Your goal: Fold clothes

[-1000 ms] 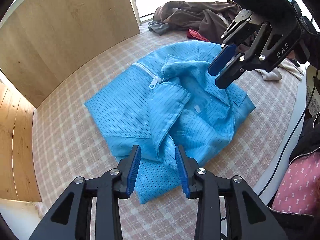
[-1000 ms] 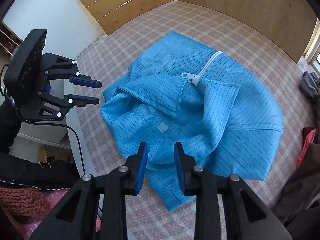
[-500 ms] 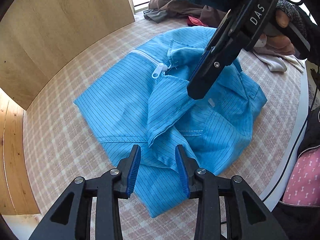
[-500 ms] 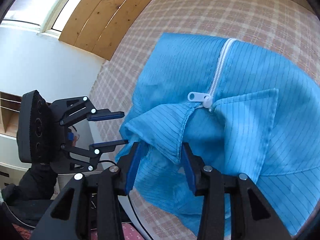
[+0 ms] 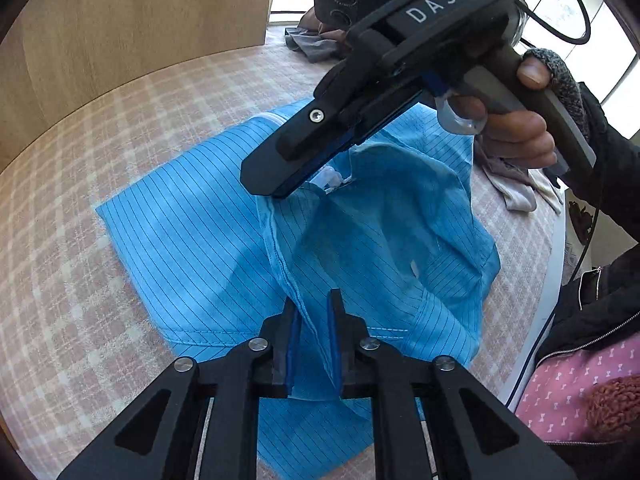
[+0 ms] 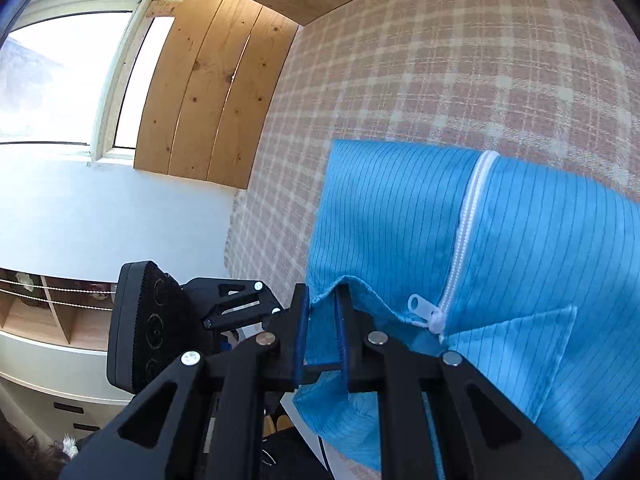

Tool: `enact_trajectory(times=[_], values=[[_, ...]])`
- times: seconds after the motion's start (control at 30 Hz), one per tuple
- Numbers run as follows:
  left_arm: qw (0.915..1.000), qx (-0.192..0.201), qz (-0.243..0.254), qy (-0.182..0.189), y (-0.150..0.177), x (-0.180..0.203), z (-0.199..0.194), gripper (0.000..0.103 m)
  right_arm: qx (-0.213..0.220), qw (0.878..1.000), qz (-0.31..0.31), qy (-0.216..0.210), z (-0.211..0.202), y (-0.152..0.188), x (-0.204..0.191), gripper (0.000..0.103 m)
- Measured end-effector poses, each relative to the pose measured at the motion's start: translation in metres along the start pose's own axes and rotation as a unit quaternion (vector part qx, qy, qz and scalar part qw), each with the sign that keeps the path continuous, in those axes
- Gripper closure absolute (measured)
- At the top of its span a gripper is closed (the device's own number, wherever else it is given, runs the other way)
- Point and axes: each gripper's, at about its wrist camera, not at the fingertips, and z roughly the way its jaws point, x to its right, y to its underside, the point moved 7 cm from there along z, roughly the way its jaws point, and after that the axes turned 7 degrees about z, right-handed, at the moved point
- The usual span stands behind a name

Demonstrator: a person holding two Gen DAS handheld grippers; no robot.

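A blue pinstriped zip jacket lies crumpled on the checked bed cover. My left gripper is closing, and its blue pads pinch a stitched collar edge at the jacket's near side. A hand holds my right gripper above it, tips down on the collar by the zipper. In the right wrist view the right gripper is closing too, with a fold of the jacket between its pads, left of the white zipper pull. The left gripper shows just to its left.
A wooden panel borders the bed at the far side. Dark clothes are heaped at the back, and a white cloth lies right of the jacket. A person's pink top is at the bed's right edge. A window and shelves stand beyond.
Both grippers have come down onto the jacket's collar area. Their jaws have narrowed from clearly apart to pinching fabric. The right gripper has rolled and moved close over the zipper.
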Motion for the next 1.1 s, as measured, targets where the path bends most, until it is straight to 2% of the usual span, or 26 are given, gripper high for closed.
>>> enact_trajectory(times=[0.03,0.1,0.13,0.17,0.23,0.3,0.37,0.47,0.53,0.6,0.67,0.8,0.87,0.93,1.07,1.1], values=[[0.9999,-0.011,0.003,-0.009,0.002,-0.004,0.003,0.094,0.002,1.000,-0.004,0.013,0.000,-0.005,0.003,0.086],[0.9989,-0.031,0.013,-0.033,0.005,-0.012,0.006,0.093,0.009,0.999,-0.016,0.045,0.000,-0.014,0.008,0.075],[0.9982,-0.039,0.018,-0.043,0.006,-0.015,0.007,0.094,0.012,0.998,-0.022,0.062,0.000,-0.019,0.011,0.075],[0.9973,-0.046,0.024,-0.052,0.006,-0.017,0.008,0.094,0.016,0.996,-0.043,0.078,-0.004,-0.021,0.010,0.075],[0.9976,-0.046,0.030,-0.043,0.004,-0.016,0.007,0.093,0.018,0.989,-0.113,0.093,-0.013,-0.013,-0.003,0.075],[0.9971,-0.050,0.043,-0.039,0.002,-0.012,0.007,0.093,0.000,0.976,-0.186,0.108,-0.017,0.002,-0.017,0.075],[0.9962,-0.056,0.050,-0.046,0.001,-0.011,0.007,0.093,-0.007,0.956,-0.253,0.150,-0.014,0.016,-0.025,0.071],[0.9940,-0.061,0.053,-0.073,0.003,-0.010,0.000,0.086,-0.028,0.938,-0.290,0.190,0.002,0.020,-0.020,0.070],[0.9918,-0.062,0.053,-0.098,0.006,-0.008,-0.009,0.084,-0.042,0.931,-0.301,0.201,0.015,0.017,-0.016,0.070],[0.9890,-0.062,0.058,-0.121,0.008,0.003,-0.024,0.084,-0.063,0.933,-0.294,0.199,0.025,0.013,-0.011,0.071],[0.9877,-0.059,0.075,-0.124,0.007,0.023,-0.035,0.083,-0.081,0.941,-0.273,0.181,0.029,0.008,-0.008,0.089],[0.9866,-0.058,0.094,-0.120,-0.003,0.050,-0.036,0.069,-0.100,0.959,-0.223,0.142,0.025,-0.003,-0.004,0.089],[0.9846,-0.071,0.094,-0.129,-0.008,0.050,-0.023,0.068,-0.109,0.968,-0.186,0.125,0.024,-0.009,-0.001,0.089],[0.9822,-0.093,0.074,-0.146,-0.007,0.043,-0.005,0.069,-0.112,0.974,-0.156,0.116,0.024,-0.013,0.001,0.089],[0.9703,-0.131,0.062,-0.194,0.001,0.030,0.022,0.071,-0.118,0.981,-0.118,0.099,0.021,-0.016,0.007,0.089],[0.9703,-0.132,0.061,-0.193,0.001,0.030,0.023,0.085,-0.118,0.981,-0.118,0.102,0.020,-0.016,0.008,0.089]])
